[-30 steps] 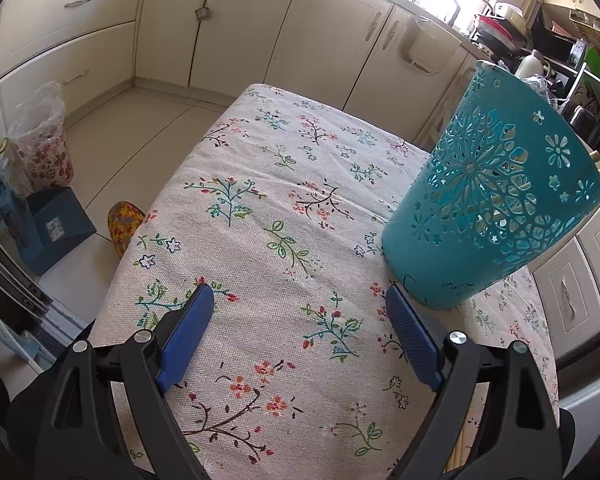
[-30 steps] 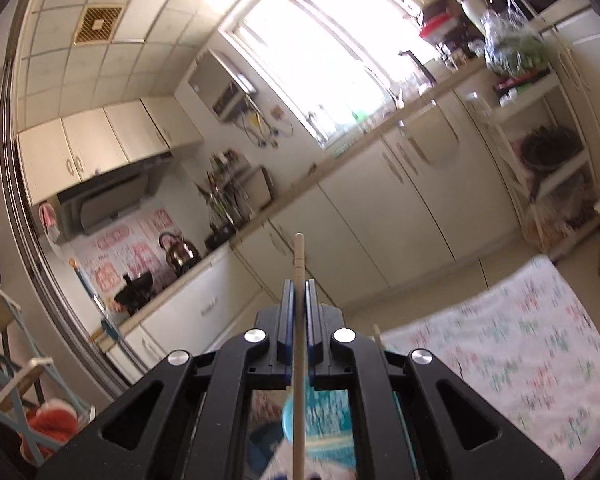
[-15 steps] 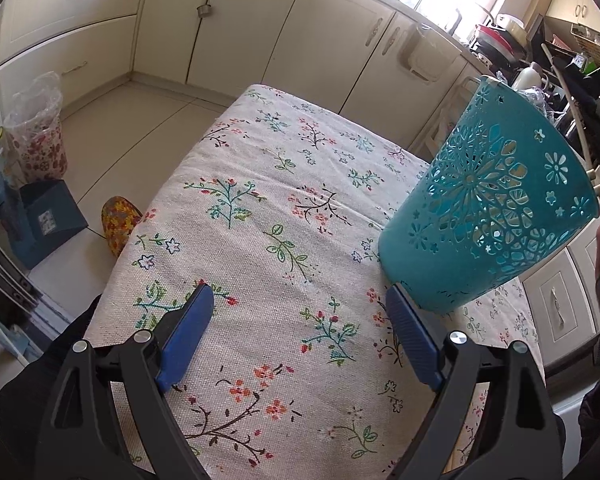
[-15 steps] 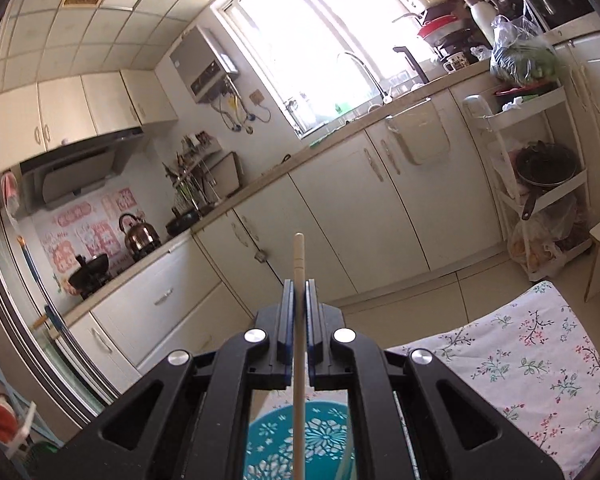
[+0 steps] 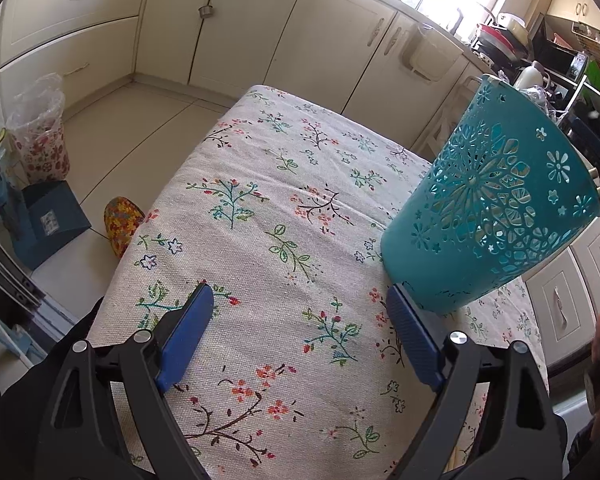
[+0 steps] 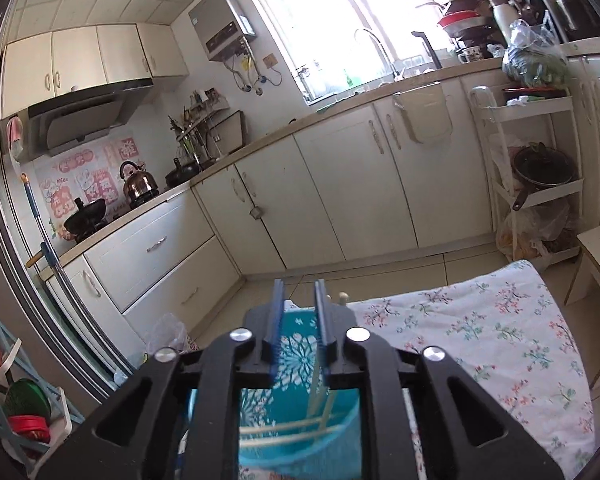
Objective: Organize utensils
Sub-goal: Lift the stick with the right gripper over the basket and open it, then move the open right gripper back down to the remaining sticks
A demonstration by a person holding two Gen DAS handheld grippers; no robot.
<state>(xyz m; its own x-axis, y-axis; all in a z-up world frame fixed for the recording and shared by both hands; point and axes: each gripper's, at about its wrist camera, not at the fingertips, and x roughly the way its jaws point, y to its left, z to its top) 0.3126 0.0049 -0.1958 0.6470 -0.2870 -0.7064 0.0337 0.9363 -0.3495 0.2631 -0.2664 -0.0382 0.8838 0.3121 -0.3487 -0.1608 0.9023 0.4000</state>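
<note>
Released since the earlier frame, the wooden chopstick [image 6: 315, 390] was seen inside the teal basket [image 6: 300, 432], whose interior was largely hidden behind the right gripper [image 6: 299, 292], its empty jaws opening. At the left gripper's [image 5: 300, 308] two o'clock, the basket stood on the floral tablecloth [image 5: 260, 216], just beside the wide-spread, empty jaws.

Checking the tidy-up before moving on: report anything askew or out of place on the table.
Nothing stands out. The teal holder stands upright on the floral tablecloth, and the wooden chopsticks sit inside it. Its lean in the left view is likely lens distortion.
</note>
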